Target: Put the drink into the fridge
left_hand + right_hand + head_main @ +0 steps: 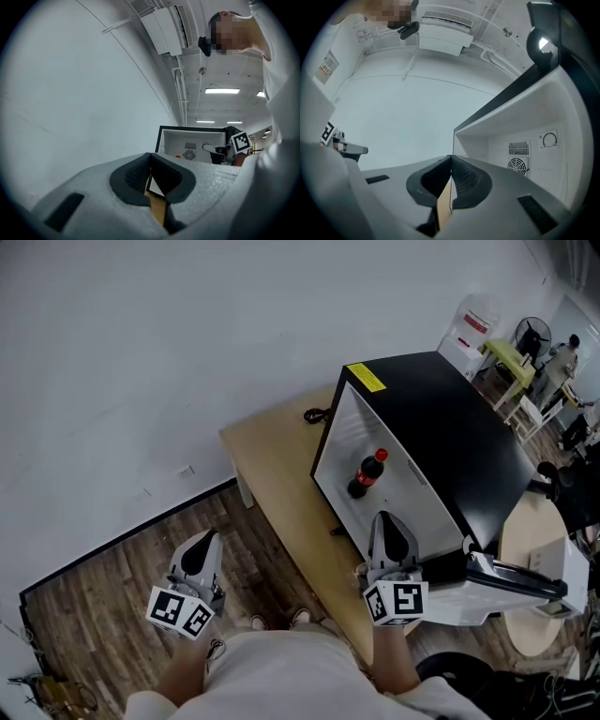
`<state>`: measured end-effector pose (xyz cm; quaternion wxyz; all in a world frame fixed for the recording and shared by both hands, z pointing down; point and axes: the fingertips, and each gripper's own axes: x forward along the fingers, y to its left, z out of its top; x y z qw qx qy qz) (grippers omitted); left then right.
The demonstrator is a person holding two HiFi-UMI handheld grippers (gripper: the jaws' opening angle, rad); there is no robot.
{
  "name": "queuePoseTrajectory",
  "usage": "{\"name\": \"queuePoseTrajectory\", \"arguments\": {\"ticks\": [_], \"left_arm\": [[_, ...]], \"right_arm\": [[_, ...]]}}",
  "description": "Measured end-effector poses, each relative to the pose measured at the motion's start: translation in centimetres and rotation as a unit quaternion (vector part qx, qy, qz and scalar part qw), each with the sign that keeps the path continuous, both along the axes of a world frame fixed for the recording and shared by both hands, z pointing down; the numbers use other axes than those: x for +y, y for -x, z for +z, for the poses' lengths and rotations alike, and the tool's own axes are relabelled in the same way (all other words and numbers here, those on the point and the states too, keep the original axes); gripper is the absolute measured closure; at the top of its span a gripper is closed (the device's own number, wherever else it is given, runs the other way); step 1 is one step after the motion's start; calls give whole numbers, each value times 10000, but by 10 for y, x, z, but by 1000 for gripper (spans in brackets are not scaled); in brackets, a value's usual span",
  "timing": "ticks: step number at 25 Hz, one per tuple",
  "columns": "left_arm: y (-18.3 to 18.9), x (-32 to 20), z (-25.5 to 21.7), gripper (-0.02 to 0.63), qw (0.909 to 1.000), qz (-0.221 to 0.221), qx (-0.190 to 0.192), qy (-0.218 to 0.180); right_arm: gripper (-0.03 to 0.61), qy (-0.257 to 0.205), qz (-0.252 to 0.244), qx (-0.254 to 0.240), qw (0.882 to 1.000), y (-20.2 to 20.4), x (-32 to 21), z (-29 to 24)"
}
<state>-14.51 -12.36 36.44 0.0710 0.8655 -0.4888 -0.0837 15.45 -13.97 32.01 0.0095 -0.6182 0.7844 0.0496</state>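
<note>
A dark cola bottle (pixel 367 472) with a red cap and label stands inside the open black mini fridge (pixel 441 418), against its white interior. My right gripper (pixel 385 519) is shut and empty, just in front of the fridge opening and a little short of the bottle. In the right gripper view its jaws (pixel 451 158) meet tip to tip, with the fridge's white inner wall (pixel 525 140) to the right. My left gripper (pixel 201 542) hangs shut and empty over the floor, left of the table. Its closed jaws (pixel 150 155) point toward the fridge (pixel 190 143).
The fridge sits on a light wooden table (pixel 272 474) against a white wall. Its door (pixel 511 582) hangs open at the lower right. A black cable (pixel 317 415) lies on the table behind the fridge. A round table (pixel 530 540) and office furniture stand to the right.
</note>
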Motion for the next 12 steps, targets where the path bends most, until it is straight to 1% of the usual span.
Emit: {"name": "queuePoseTrajectory", "arguments": {"ticks": [4, 12], "left_arm": [[-3, 1, 0, 599, 10000, -10, 7, 23], [-3, 4, 2, 598, 9999, -98, -8, 65]], "right_arm": [[577, 105, -142, 113, 9998, 4, -1, 4], [577, 109, -277, 99, 9995, 10, -5, 6]]}}
